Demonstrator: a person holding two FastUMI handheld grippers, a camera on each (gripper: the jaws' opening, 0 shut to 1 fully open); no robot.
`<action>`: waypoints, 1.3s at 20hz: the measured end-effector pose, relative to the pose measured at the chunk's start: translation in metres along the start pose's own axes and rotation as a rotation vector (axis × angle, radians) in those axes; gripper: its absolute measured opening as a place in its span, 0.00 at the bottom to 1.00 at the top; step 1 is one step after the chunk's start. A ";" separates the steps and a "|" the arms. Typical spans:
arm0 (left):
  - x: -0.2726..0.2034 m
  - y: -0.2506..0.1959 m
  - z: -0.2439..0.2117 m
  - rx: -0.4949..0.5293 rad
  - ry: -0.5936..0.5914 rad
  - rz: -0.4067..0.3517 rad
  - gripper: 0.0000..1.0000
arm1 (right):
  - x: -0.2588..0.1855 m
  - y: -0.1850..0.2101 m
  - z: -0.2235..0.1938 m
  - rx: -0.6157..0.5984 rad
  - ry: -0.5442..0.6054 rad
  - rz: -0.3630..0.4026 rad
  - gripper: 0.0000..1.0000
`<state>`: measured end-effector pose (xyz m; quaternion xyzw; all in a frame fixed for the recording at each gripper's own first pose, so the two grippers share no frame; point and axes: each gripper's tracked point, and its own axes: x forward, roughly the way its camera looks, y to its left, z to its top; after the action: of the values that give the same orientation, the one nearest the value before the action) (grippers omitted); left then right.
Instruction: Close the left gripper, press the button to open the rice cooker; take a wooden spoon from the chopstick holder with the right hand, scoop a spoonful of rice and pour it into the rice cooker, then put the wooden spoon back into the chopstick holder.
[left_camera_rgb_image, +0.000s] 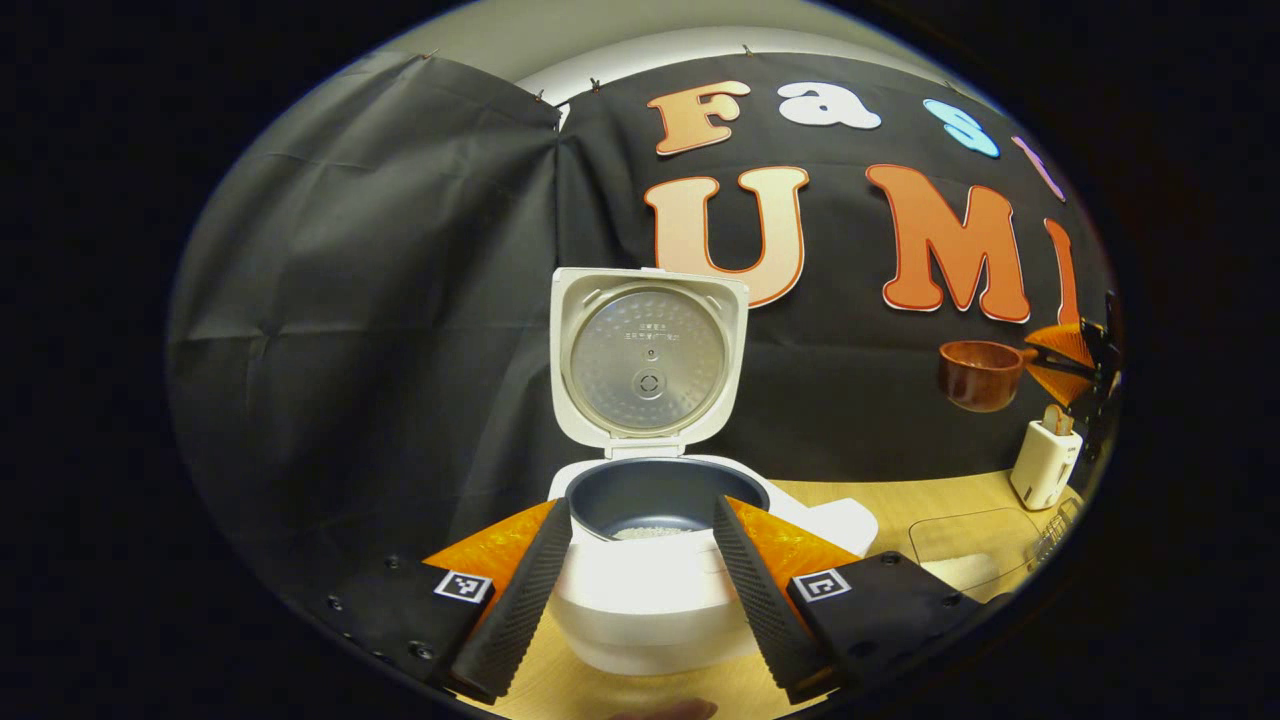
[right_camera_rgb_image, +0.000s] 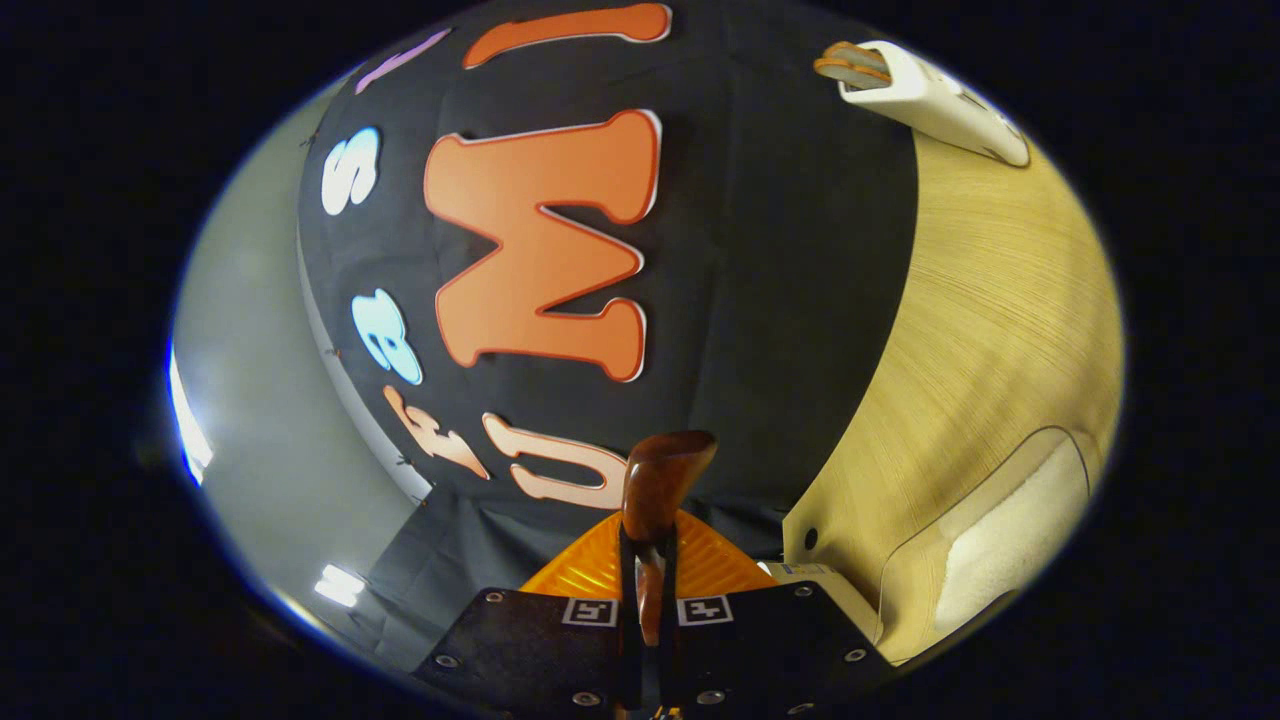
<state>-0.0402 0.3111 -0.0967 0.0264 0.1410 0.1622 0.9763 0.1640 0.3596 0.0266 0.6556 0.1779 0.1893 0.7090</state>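
The right gripper (right_camera_rgb_image: 648, 590) is clamped tight on the handle of the wooden spoon (right_camera_rgb_image: 655, 500), both fingers pressed against it with no gap to spare; in the left gripper view the same spoon (left_camera_rgb_image: 978, 374) hangs in the air at the far right, its bowl tipped toward the rice cooker (left_camera_rgb_image: 650, 560) but well off to the side of it and above the table (left_camera_rgb_image: 900, 510). The right gripper view is rolled over sideways, so the table runs up its right side. The chopstick holder (left_camera_rgb_image: 1045, 462) stands on the table below the spoon. The left gripper (left_camera_rgb_image: 640, 570) is spread wide and holds nothing, its fingers flanking the cooker's front. The cooker's lid (left_camera_rgb_image: 648, 355) stands upright and open, and a little rice (left_camera_rgb_image: 650, 533) lies in the dark inner pot. A clear container of rice (right_camera_rgb_image: 1000, 545) sits on the table near the right gripper.
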 end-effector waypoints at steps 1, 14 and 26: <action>0.000 0.006 -0.002 0.000 0.002 0.011 0.94 | 0.010 0.005 -0.004 -0.046 -0.001 -0.003 0.07; -0.004 0.037 -0.009 -0.018 0.004 0.059 0.93 | 0.126 0.056 -0.126 -0.398 0.175 0.036 0.07; -0.005 0.076 -0.019 -0.030 0.015 0.113 0.93 | 0.186 0.007 -0.206 -0.838 0.249 0.006 0.07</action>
<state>-0.0737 0.3811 -0.1058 0.0188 0.1442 0.2194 0.9647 0.2219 0.6312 0.0170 0.2839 0.1681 0.3248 0.8864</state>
